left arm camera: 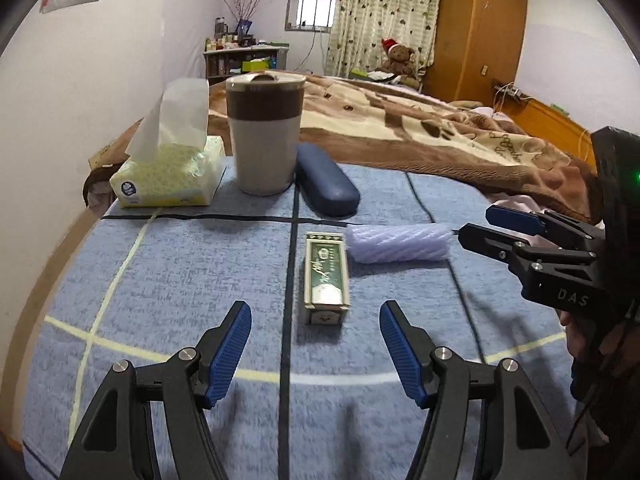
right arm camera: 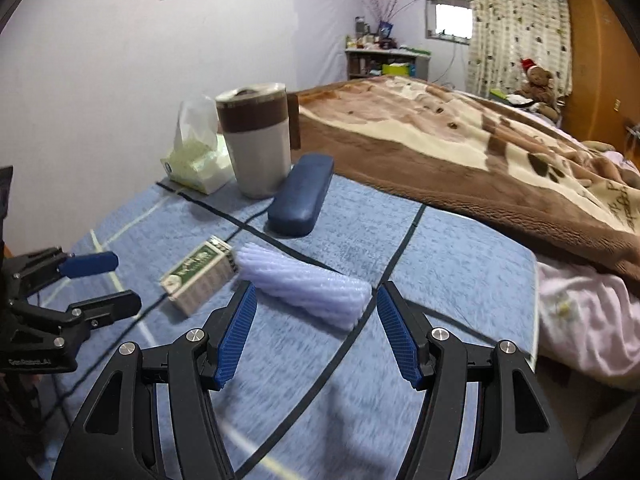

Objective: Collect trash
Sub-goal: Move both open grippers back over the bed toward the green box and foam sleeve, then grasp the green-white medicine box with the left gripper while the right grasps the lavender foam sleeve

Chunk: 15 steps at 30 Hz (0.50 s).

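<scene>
Both released: left hand-held gripper [left arm camera: 315, 354] below green box [left arm camera: 326, 278] at frame centre; right hand-held gripper [right arm camera: 313, 334] flanking lavender foam roll [right arm camera: 306, 292], not touching.

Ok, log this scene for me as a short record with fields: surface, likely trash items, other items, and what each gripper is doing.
surface: blue towel-like cloth with dark and pale stripes, beside a brown blanket
likely trash: small green and white carton; ribbed lavender foam sleeve, its end against the carton's far corner
other items: yellow tissue pack, grey and brown lidded cup, navy glasses case
left gripper: open, empty, facing the carton
right gripper: open, empty, at the foam sleeve
</scene>
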Available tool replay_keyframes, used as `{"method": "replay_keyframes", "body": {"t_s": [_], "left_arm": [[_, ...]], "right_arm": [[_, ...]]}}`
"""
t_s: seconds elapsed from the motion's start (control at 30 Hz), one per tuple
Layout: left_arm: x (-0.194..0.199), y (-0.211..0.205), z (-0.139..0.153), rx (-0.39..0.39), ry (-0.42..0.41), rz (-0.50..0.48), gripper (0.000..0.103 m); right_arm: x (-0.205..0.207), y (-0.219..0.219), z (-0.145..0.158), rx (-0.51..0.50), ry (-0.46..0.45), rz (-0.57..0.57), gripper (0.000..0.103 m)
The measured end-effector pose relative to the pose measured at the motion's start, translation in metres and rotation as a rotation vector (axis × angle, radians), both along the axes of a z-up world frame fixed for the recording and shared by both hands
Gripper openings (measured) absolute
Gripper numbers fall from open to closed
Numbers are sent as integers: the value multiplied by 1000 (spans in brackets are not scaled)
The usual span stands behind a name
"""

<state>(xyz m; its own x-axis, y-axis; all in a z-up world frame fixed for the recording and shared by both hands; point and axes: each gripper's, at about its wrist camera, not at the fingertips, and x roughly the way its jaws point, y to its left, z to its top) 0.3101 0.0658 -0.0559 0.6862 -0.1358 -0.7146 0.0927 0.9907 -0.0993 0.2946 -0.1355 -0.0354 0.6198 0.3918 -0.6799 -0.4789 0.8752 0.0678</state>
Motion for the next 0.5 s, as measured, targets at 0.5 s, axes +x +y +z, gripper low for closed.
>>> {"method": "replay_keyframes", "body": {"t_s": [0.5], "left_arm": [[50, -2, -30, 79, 34, 14, 66]], "right_arm": [[27, 27, -18, -100, 27, 155, 64]]}}
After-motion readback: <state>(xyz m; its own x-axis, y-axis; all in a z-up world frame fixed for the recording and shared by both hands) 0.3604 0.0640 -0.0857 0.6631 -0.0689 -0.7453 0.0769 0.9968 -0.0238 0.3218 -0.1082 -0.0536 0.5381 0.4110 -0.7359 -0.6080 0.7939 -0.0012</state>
